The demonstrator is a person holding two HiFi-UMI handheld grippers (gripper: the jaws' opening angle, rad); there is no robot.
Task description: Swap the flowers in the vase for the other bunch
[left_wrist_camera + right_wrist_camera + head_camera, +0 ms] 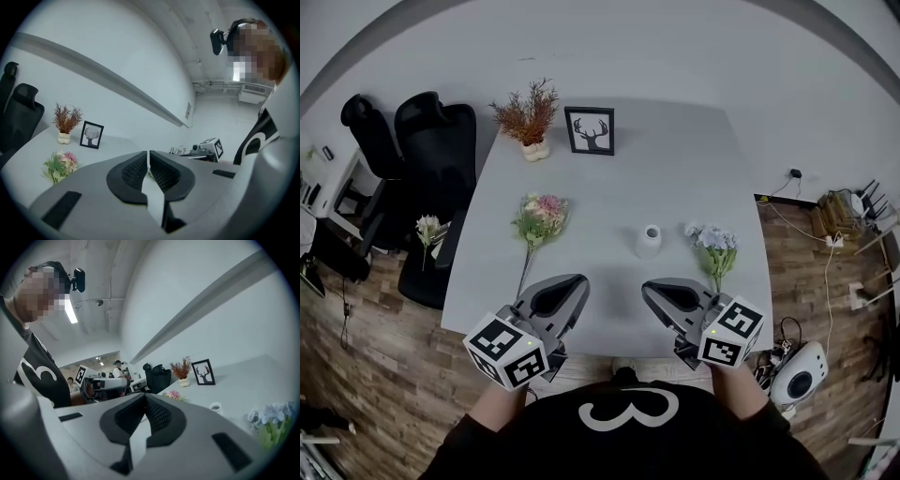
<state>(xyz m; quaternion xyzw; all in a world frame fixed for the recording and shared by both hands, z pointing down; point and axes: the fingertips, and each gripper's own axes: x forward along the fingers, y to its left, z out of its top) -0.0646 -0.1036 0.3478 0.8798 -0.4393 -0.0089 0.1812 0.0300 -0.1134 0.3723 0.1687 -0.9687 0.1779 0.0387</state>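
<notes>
A small white vase (pixel 648 241) stands empty near the table's middle, also in the right gripper view (pixel 215 406). A pink bunch (pixel 540 217) lies to its left, seen too in the left gripper view (pixel 61 165). A pale blue bunch (pixel 712 246) lies to the vase's right (pixel 274 418). My left gripper (pixel 583 280) hovers at the near table edge, shut and empty (pixel 148 152). My right gripper (pixel 645 286) is level with it, also shut on nothing (pixel 144 395). The two grippers' tips point toward each other, in front of the vase.
A dried reddish plant in a white pot (pixel 528 117) and a framed deer picture (pixel 590 130) stand at the table's far side. Black office chairs (pixel 431 159) crowd the left edge, one bearing a white flower sprig (pixel 427 228). Cables and a white device (pixel 799 380) lie on the floor to the right.
</notes>
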